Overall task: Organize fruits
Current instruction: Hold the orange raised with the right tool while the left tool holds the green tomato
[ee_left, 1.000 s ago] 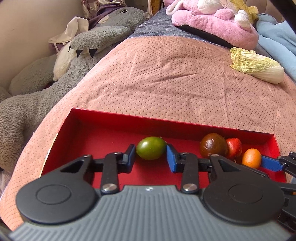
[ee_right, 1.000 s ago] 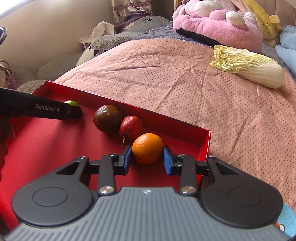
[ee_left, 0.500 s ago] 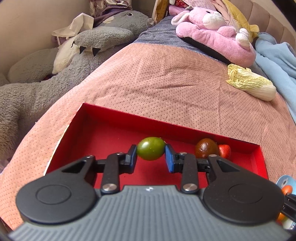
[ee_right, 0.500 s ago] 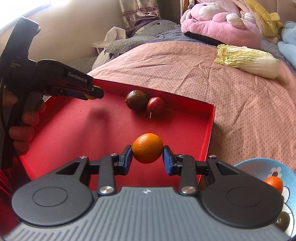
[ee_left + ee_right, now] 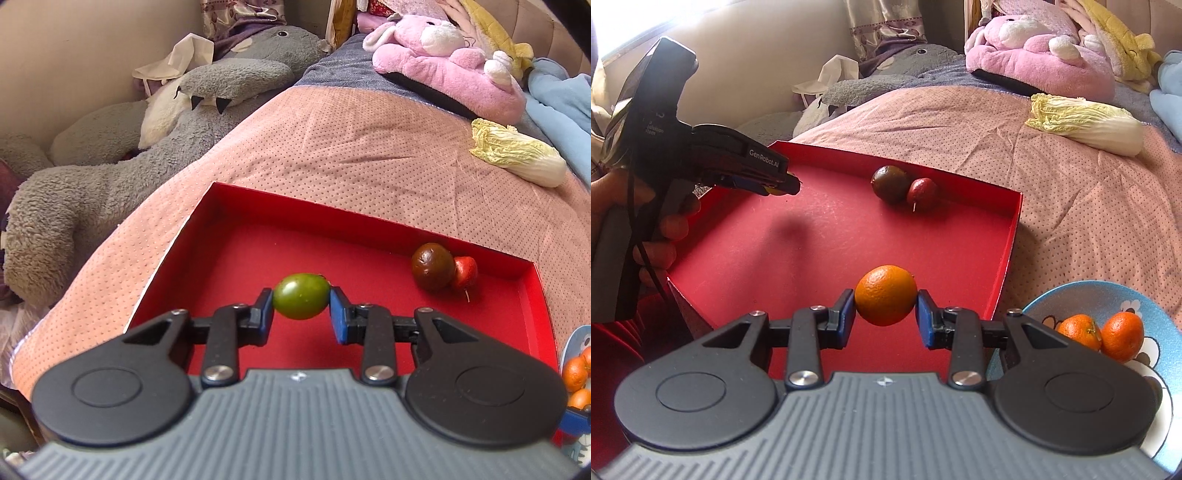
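Observation:
My left gripper (image 5: 301, 308) is shut on a green fruit (image 5: 301, 301) and holds it above the red tray (image 5: 332, 221). My right gripper (image 5: 885, 312) is shut on an orange (image 5: 885, 294), held above the tray's near right part (image 5: 1008, 236). A dark brown fruit (image 5: 432, 266) and a small red fruit (image 5: 466, 266) lie together at the tray's far right; both also show in the right wrist view (image 5: 889, 184) (image 5: 923, 189). The left gripper shows from the side in the right wrist view (image 5: 783, 182). A blue bowl (image 5: 1067, 291) at the right holds two oranges (image 5: 1078, 331).
The tray lies on a pink dotted bedspread (image 5: 351, 147). A napa cabbage (image 5: 517, 157) lies beyond the tray at the right. A grey plush (image 5: 110, 177) lies left of the bed, a pink plush (image 5: 450, 70) at the back.
Both grippers have lifted and pulled back from the tray with their fruits. The blue bowl with oranges has come into the right wrist view.

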`<action>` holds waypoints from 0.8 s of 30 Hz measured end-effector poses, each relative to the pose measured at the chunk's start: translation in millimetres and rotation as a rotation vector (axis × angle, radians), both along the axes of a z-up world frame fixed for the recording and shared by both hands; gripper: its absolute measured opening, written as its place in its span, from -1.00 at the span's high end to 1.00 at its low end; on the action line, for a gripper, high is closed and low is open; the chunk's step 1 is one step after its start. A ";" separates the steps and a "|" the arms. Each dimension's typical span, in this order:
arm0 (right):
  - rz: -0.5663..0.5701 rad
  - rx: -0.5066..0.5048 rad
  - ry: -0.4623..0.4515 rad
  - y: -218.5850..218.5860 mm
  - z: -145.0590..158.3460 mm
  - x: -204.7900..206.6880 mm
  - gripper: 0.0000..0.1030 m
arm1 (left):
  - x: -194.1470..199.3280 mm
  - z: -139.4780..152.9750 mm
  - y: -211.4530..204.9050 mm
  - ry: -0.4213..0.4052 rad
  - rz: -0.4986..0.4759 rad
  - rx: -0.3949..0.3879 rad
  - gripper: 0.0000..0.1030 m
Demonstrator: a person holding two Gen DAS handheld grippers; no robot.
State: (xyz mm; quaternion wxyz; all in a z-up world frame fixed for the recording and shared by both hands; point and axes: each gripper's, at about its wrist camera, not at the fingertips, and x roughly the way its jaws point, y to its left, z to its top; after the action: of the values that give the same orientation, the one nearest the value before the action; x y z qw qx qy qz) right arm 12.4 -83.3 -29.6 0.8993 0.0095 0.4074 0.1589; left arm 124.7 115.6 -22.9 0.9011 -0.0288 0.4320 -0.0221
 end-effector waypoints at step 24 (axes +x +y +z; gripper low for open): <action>0.022 -0.005 -0.039 0.1 21.9 -21.4 0.21 | -21.9 29.4 -23.5 -0.061 -0.030 0.010 0.31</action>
State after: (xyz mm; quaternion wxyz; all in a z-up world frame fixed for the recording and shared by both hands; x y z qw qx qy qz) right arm -9.0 -83.3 -7.6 0.9052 -0.0002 0.3904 0.1680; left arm 102.8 92.1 6.5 0.9136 -0.0173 0.4048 -0.0343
